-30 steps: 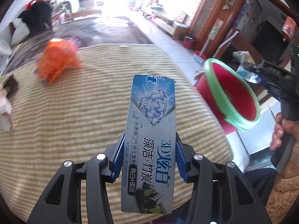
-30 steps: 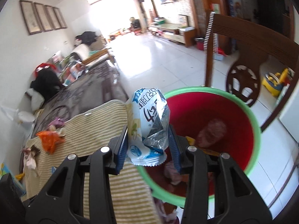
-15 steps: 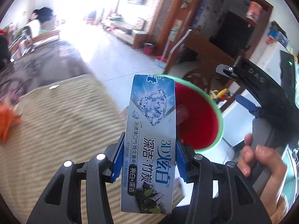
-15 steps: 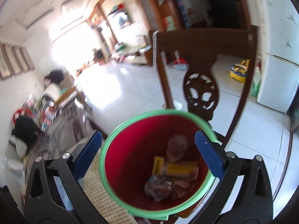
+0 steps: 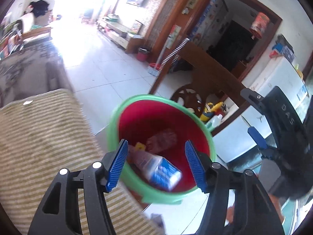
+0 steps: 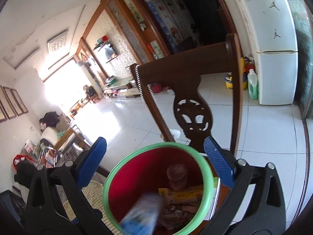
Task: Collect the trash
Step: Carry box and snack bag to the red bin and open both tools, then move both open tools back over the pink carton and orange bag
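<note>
We watch the toothpaste box [image 5: 163,173] tumble, blurred, into the red bin [image 5: 125,178] below our left gripper [image 5: 156,165], jaws just parted and empty (right gripper [image 6: 156,164] gapes too); more trash awaits.

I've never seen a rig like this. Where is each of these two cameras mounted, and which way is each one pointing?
Left wrist view: sits on the left gripper, looking along its open fingers down into the red bin, where a blurred blue box is dropping; the right gripper shows beside it.
Right wrist view: sits on the right gripper, fingers wide open, facing the wooden chair over the bin.
Shared: the bin, the blue box, the chair, the striped cloth.
</note>
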Demonstrator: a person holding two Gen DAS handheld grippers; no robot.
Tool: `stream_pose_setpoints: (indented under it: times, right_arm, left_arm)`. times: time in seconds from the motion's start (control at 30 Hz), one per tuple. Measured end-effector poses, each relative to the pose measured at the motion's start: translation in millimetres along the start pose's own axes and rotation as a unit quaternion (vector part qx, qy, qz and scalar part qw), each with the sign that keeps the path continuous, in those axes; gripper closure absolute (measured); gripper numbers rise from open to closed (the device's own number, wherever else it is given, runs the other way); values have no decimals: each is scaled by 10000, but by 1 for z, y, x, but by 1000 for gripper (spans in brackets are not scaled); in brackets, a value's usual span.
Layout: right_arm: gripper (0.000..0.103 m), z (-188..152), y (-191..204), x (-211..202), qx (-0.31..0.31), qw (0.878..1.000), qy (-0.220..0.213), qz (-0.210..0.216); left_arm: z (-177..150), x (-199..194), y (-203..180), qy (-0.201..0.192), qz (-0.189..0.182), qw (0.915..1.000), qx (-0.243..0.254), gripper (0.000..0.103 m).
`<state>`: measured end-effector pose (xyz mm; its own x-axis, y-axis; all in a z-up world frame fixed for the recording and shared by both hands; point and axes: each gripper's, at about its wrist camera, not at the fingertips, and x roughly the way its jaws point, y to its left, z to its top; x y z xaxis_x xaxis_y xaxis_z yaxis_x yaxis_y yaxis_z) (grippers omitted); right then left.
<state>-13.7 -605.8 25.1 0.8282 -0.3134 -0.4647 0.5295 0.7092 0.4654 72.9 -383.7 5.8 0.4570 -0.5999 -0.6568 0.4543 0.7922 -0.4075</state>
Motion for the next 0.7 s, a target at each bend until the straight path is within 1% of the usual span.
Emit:
stream_pose_setpoints:
  times: [0.1,0.2,0.23,0.3,0.37,0.4,0.43,0.47,0.5,0.53,0.57,0.6,0.63,0.67,0.7]
  right_arm:
    - [5,-4,13,3,-128,9998,77,108]
    - [5,-11,29,6,-297,9990,233,231]
    - [5,-14,36,8,-378,9984,314,263]
    - [5,-20,48,10,-489,9974,418,318]
    - [5,-28,62,10,-613,9959,518,419]
    - [5,-34,73,10,-722,9945,581,482]
    - [5,-38,80,11,-801,9935,622,514]
    - [5,-43,90,11,-914,9919,682,564]
    - [5,-49,101,12,-1015,9902,739,618]
    - [5,-53,107,12,-1080,9889,777,659]
    - [5,-60,118,12,-1179,9869,830,721]
    - [5,-66,128,11,-1278,9850,866,770]
    - [5,-71,137,11,-1364,9834,894,801]
    - [5,-78,148,10,-1488,9809,930,841]
    - [5,-84,160,10,-1609,9782,968,885]
  left_arm:
    - [-15,-26,33,-100,303,9993,-206,45]
    - [-33,-64,79,-235,861,9950,-454,45]
    - [-42,-83,103,-303,1145,9908,-647,45]
    - [-54,-109,134,-391,1475,9836,-962,44]
    - [-69,-148,182,-532,2038,9660,-1502,44]
    - [-76,-166,204,-643,2309,9544,-1782,44]
    - [-83,-181,222,-753,2510,9436,-2022,41]
    - [-90,-197,244,-881,2710,9299,-2327,39]
    - [-98,-212,262,-996,2855,9160,-2637,39]
    - [-108,-229,282,-1133,2944,9001,-3004,38]
    - [-117,-243,301,-1261,2990,8853,-3329,30]
    - [-122,-253,316,-1345,3047,8726,-3573,26]
    - [-129,-263,333,-1446,3128,8565,-3842,22]
    - [-131,-267,345,-1470,3190,8463,-4005,22]
    - [-132,-268,356,-1454,3235,8382,-4143,22]
